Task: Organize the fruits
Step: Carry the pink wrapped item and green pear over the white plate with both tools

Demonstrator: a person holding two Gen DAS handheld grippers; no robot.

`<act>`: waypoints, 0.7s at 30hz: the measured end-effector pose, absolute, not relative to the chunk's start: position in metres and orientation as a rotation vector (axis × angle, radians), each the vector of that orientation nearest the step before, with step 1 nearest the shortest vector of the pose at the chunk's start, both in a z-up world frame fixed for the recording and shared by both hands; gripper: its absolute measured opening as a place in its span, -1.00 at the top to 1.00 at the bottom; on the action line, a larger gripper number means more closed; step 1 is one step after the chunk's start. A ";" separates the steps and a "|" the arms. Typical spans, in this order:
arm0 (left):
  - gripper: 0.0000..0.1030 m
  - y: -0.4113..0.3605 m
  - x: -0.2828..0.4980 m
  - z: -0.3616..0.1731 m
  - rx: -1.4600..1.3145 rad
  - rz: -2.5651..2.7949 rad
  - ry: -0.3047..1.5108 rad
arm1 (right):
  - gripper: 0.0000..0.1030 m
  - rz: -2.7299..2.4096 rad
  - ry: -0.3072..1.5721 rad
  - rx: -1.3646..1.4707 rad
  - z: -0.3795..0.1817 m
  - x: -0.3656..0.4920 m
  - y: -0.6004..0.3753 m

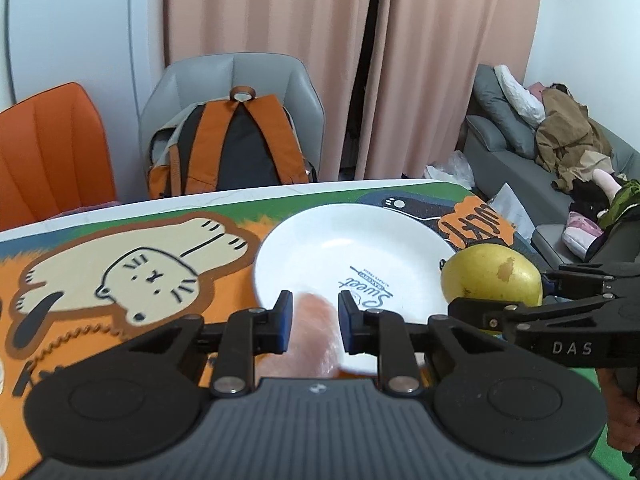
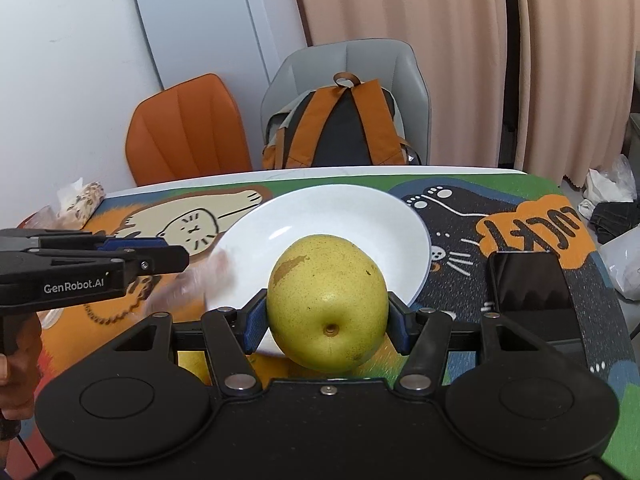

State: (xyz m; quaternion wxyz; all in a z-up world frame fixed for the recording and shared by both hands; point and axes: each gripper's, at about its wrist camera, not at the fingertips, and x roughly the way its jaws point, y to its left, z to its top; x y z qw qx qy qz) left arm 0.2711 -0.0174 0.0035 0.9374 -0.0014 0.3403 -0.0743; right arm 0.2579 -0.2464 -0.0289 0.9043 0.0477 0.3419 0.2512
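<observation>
Placing step was in hand. Round yellow-green pear [image 2: 327,304] was pinched in right gripper [image 2: 327,316] jaws at near rim of white ceramic plate [image 2: 360,216]. Left gripper [image 1: 313,320] jaws were pressed on a blurred pinkish fruit [image 1: 314,332]. Next move judged: both carried over plate, then released.

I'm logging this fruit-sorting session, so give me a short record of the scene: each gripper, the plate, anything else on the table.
right gripper: fingers shut on a yellow pear, held at the plate's rim
left gripper: shut; a blurred pinkish thing shows between its fingers, grip unclear
white plate: on the cartoon mat, centre bare
phone: dark, lying on the mat beside the plate
</observation>
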 end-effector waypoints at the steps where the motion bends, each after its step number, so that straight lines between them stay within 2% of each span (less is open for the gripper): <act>1: 0.60 -0.018 0.277 0.000 -0.005 -0.153 0.710 | -0.09 0.521 0.714 0.102 -0.032 0.263 -0.246; 9: 0.58 0.002 0.288 -0.009 -0.047 -0.140 0.770 | -0.09 0.557 0.736 0.108 -0.037 0.282 -0.235; 14: 0.50 0.007 0.288 -0.005 -0.068 -0.139 0.778 | -0.09 0.562 0.752 0.113 -0.043 0.293 -0.227; 20: 0.10 0.012 0.287 -0.005 -0.066 -0.135 0.790 | -0.10 0.561 0.791 0.105 -0.050 0.298 -0.218; 21: -0.09 0.012 0.287 -0.006 -0.069 -0.143 0.793 | -0.11 0.556 0.787 0.103 -0.050 0.298 -0.218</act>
